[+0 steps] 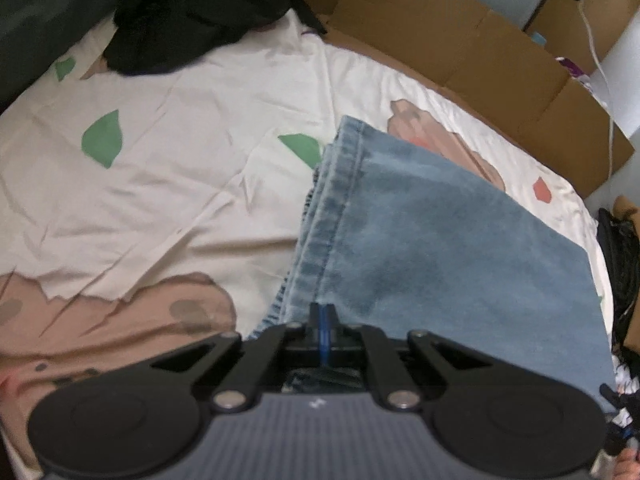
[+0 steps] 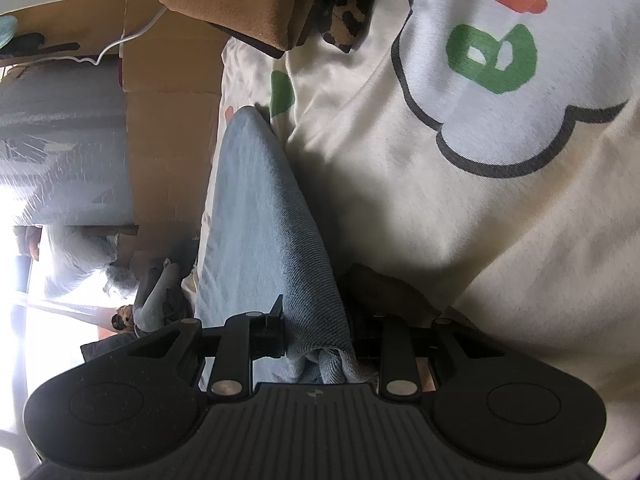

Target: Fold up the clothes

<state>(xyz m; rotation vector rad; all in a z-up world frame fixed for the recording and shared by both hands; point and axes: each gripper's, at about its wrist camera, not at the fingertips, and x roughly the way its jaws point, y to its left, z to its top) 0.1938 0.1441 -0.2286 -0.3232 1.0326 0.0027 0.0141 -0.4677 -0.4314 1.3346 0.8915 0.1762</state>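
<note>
Jeans (image 1: 440, 248) lie folded on the printed bedsheet (image 1: 160, 184), hem end pointing toward the cardboard box (image 1: 460, 40) behind the bed; black garment (image 1: 184, 16) bunched on sheet well apart from jeans, far side. L gripper (image 1: 324, 320): fingers pressed together at near edge of the denim, blue pads touching, cloth bunched under them, so clamped on the jeans. R gripper (image 2: 316, 332): jaws apart w/ thick fold of jeans (image 2: 264, 220) filling the gap, left finger (image 2: 272, 328) against the denim, right finger hidden by cloth; can't tell if it's actually pinching.

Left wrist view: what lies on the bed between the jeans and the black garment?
Only wrinkled printed bedsheet lies between the jeans and the black garment; left wrist view shows it.
</note>
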